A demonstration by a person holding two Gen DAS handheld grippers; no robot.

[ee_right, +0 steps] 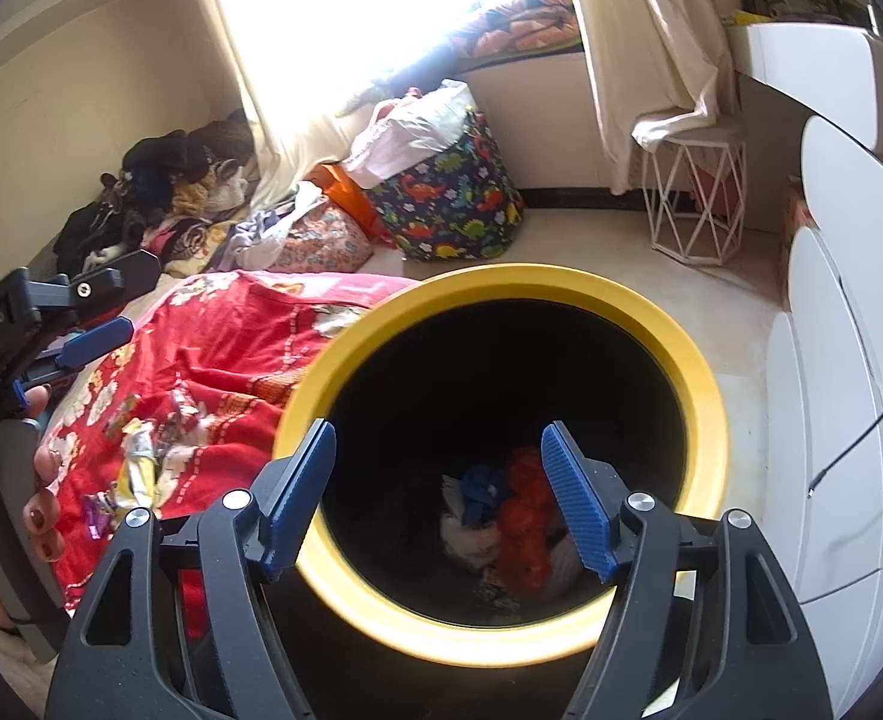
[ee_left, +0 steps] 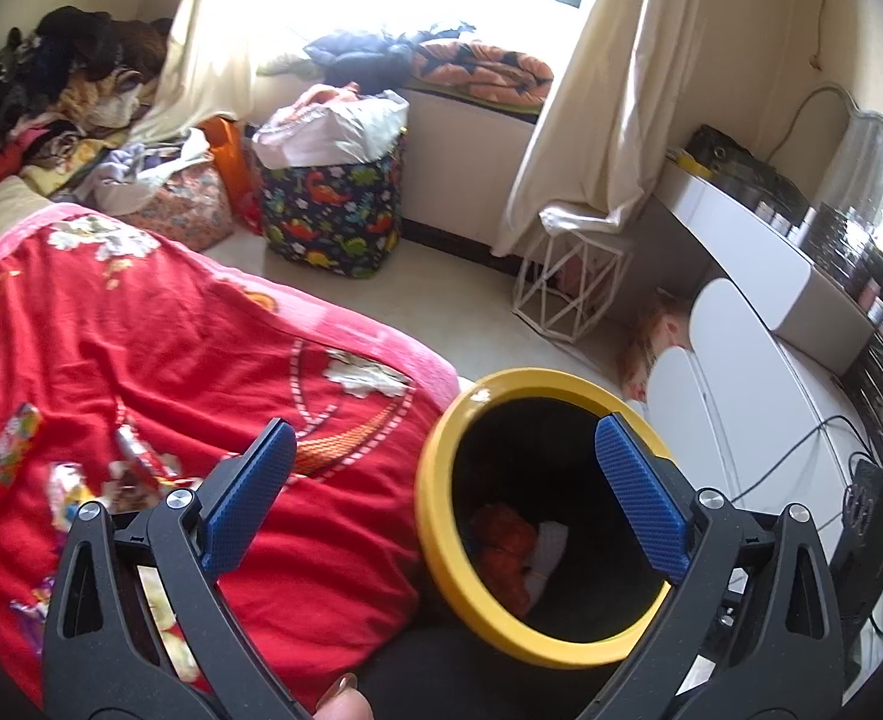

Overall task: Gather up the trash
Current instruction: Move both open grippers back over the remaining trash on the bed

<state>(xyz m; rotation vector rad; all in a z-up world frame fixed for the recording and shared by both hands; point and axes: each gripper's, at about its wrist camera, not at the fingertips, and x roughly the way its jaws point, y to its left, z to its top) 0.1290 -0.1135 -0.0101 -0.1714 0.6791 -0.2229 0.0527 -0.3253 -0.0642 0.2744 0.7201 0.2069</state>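
my right tool [ee_right: 438, 501] gapes empty over the bin [ee_right: 702, 384] — trash [ee_right: 519, 519] murky; only it shows my left tool [ee_right: 90, 306] wide, wrappers [ee_right: 141, 462] at the bed's edge.

We see the bin [ee_right: 495, 282] on the floor [ee_right: 609, 252] just beside the bed's [ee_left: 159, 354] edge, to its right, with crumpled trash [ee_right: 519, 522] at its bottom. On the bed, near that edge, several wrappers [ee_right: 141, 468] lie scattered, well left of the bin. Behind the bed a heap of clothes [ee_left: 51, 72] sits in the far left corner. Beyond the bin, a fabric basket [ee_left: 333, 210] stands on the floor below the window ledge [ee_left: 471, 102]; to its right a wire stool [ee_left: 567, 276] stands under the curtain [ee_left: 609, 90]. A desk [ee_left: 759, 240] runs along the right wall, a chair [ee_left: 735, 360] before it.
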